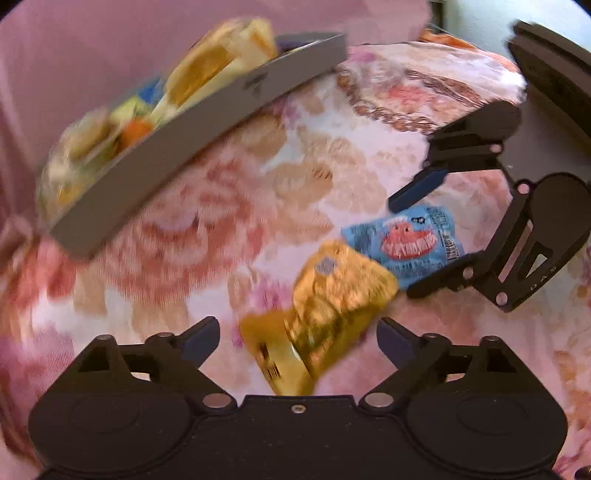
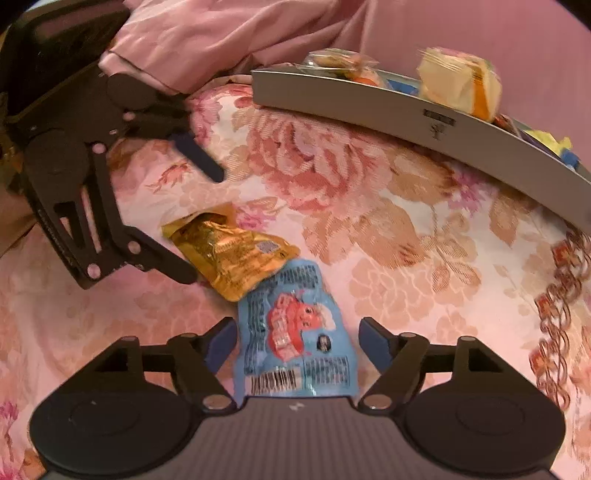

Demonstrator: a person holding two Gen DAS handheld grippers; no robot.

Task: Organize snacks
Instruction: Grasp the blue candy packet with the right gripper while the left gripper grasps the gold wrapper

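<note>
Where pink floral bedspread point(image 2: 369, 206) covers everything, backed by plain pink cloth point(image 2: 229, 33) at twelve o'clock. Two loose packets touching mid-bed: gold packet point(image 1: 332, 302) between spread fingers of left gripper point(image 1: 297, 341), ungripped; blue packet point(image 2: 295, 332) between parted fingers of right gripper point(image 2: 297, 343), likewise ungripped. Seen from left wrist, blue packet at two o'clock of gold. Grey tray point(image 2: 369, 107) toward one o'clock in right view, holding yellow-orange wrapped snack point(image 2: 461, 85) and other blurred wrappers.
</note>
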